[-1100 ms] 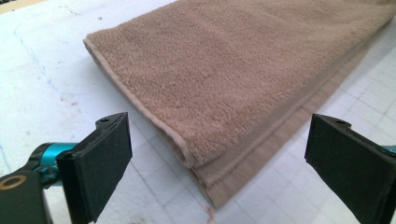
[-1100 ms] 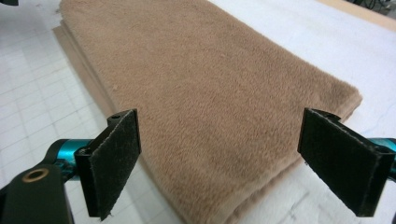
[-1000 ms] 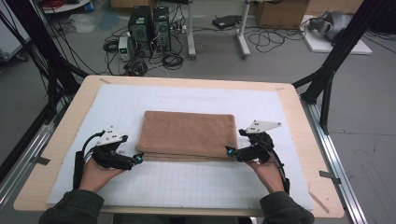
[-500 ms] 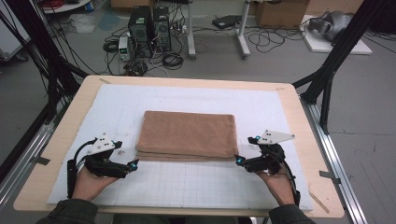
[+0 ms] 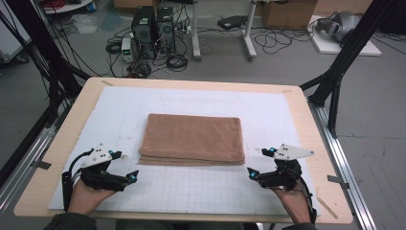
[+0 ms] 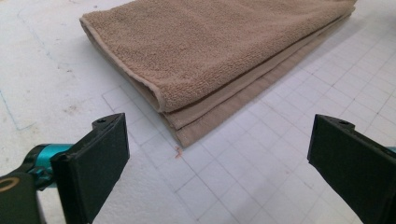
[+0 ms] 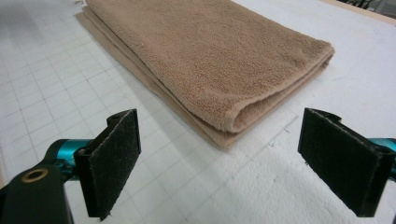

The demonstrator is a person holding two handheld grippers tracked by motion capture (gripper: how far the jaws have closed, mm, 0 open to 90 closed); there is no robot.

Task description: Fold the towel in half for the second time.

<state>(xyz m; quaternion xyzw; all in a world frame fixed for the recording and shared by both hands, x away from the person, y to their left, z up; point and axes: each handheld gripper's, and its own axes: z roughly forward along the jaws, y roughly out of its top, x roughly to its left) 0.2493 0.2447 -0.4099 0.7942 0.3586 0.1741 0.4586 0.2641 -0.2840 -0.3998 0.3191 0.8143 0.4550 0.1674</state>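
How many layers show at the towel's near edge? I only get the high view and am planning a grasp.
Observer: In the left gripper view the towel shows three stacked layers at its near left corner, with the lowest sticking out furthest.
Operator: And the near right corner?
Observer: The right gripper view shows a rounded fold there, lying over a flat bottom layer that peeks out.
Operator: Are the tongs ready?
Observer: The left tongs and right tongs both stand wide open, gripping nothing, just short of the towel's corners.
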